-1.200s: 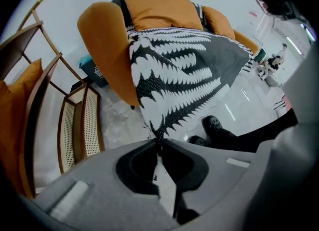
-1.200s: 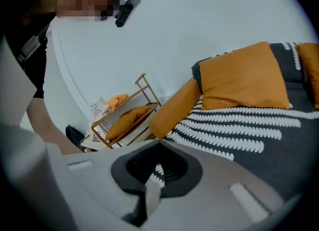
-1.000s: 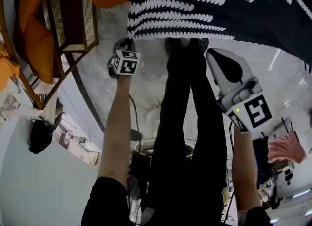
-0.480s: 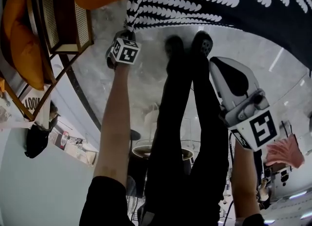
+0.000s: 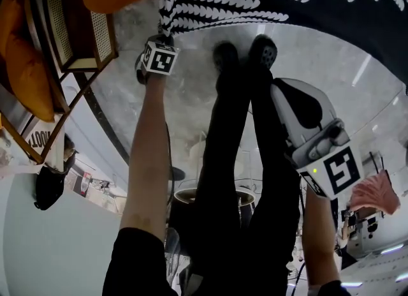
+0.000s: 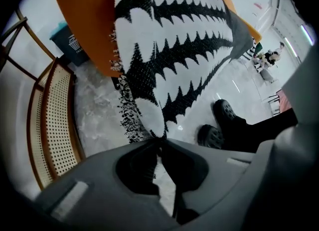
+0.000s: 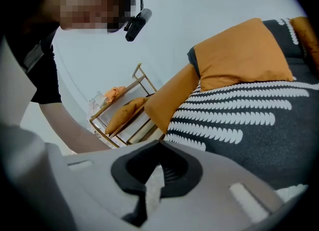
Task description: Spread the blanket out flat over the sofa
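Pinching 1 corner of the black-and-white patterned knit blanket [image 6: 169, 51], your left tool [image 6: 160, 143] has its jaws closed tight on the fabric, which stretches ahead of it over the orange sofa cushion [image 6: 84, 31]. Your right tool [image 7: 159, 144] is closed on nothing, with the blanket ahead of it.

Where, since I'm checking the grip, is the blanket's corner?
The blanket's corner is pinched in the left hand-held gripper, low in the left gripper view, with the rest rising to the orange cushion.
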The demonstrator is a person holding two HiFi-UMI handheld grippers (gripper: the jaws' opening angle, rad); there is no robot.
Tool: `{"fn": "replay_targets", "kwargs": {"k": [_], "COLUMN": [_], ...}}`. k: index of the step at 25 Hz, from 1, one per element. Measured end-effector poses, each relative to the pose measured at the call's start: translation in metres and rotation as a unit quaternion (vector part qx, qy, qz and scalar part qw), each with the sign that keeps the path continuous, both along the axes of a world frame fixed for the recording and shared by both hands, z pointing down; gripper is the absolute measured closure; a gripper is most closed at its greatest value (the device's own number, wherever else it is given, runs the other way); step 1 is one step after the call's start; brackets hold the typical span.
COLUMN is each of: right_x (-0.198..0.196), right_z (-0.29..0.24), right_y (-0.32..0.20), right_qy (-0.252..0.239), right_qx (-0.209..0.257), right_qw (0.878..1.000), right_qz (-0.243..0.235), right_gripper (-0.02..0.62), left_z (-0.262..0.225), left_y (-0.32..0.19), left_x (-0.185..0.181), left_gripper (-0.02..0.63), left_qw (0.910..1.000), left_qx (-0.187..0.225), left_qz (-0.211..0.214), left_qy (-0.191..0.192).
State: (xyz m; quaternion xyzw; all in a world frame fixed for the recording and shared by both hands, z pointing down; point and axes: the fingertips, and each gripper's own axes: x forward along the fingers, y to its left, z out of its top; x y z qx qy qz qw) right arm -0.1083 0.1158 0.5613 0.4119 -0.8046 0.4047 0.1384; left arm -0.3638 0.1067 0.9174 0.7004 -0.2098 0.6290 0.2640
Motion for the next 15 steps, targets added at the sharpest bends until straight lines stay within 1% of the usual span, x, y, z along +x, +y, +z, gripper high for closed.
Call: {"fn": "replay_targets", "kwargs": {"k": [2, 4, 6, 9, 12, 15], "right_x": [0.001, 0.002, -0.001, -0.007, -0.009, -0.012], "right_z": [-0.004, -0.004, -0.003, -0.004, -0.011, -0.019], "right_y": [0.000, -0.002, -0.006, -0.010, -0.013, -0.015], "right_qy": [0.001, -0.001, -0.008, -0.013, -0.013, -0.016], "right_qx": [0.000, -0.001, -0.002, 0.000, 0.003, 0.008], "right_qw": [1.000, 1.000, 1.000, 1.000, 1.000, 1.000], "right_qz": [0.001, 0.003, 0.006, 0.006, 0.004, 0.002], "right_gripper": [0.592, 0.592, 0.592, 0.592, 0.592, 0.592], "left_z": [-0.002, -0.001, 0.000, -0.003, -0.007, -0.011], "left_y": [0.000, 0.002, 0.001, -0.003, -0.008, -0.010], "left_x": [0.001, 0.003, 0.003, 0.006, 0.009, 0.007], "left_gripper": [0.592, 0.591, 0.591, 0.591, 0.586, 0.533], "left_qw": [1.0000, 0.9997, 0.9990, 0.9968, 0.9958, 0.9952], "left_qx": [-0.009, -0.021, -0.033, -0.040, -0.040, -0.041], "left_qz": [-0.001, 0.007, 0.027, 0.068, 0.080, 0.084], "left_qy": [-0.004, -0.007, -0.010, -0.014, -0.019, -0.026]}}
